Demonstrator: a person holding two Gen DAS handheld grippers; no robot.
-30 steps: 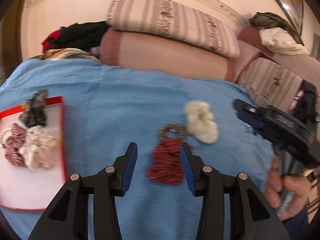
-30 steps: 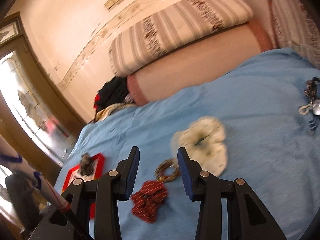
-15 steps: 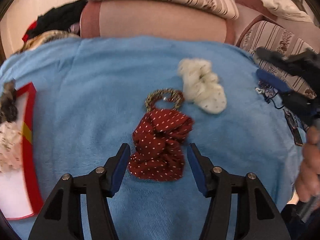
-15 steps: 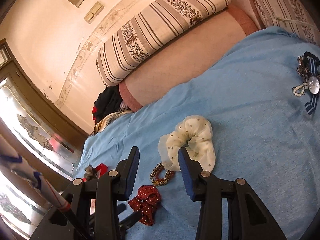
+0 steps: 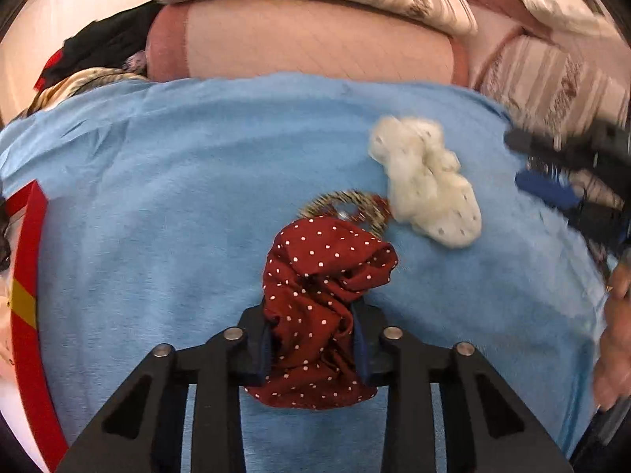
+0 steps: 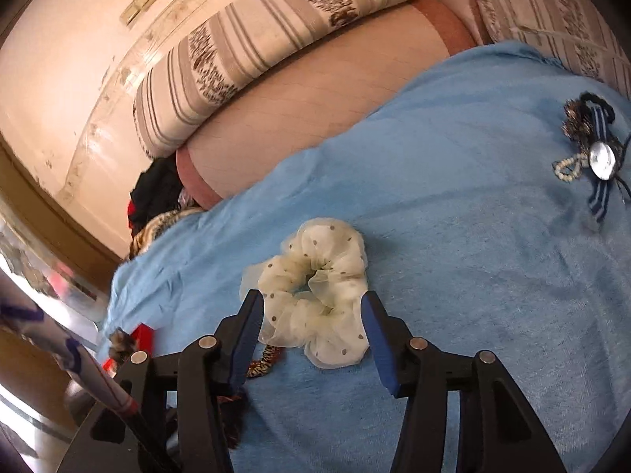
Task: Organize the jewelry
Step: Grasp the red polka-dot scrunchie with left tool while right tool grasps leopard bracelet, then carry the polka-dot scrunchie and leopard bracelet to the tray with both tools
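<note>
Scrunchie [image 5: 323, 307], red and soft, bunches in the left hand-held gripper [image 5: 315, 345]; right hand-held gripper [image 6: 311, 339] gapes wide around the light cream scrunchie [image 6: 315, 295], best pinched mid-ruffle.

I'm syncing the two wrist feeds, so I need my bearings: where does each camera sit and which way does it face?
Left wrist: behind the left gripper, looking along its fingers, shut on the red dotted scrunchie, toward the pillows; a hand shows far right.
Right wrist: behind the open right gripper, fingers flanking the cream scrunchie, facing pillows and wall.
Shared: cream scrunchie, blue blanket, leopard-print hair tie.
</note>
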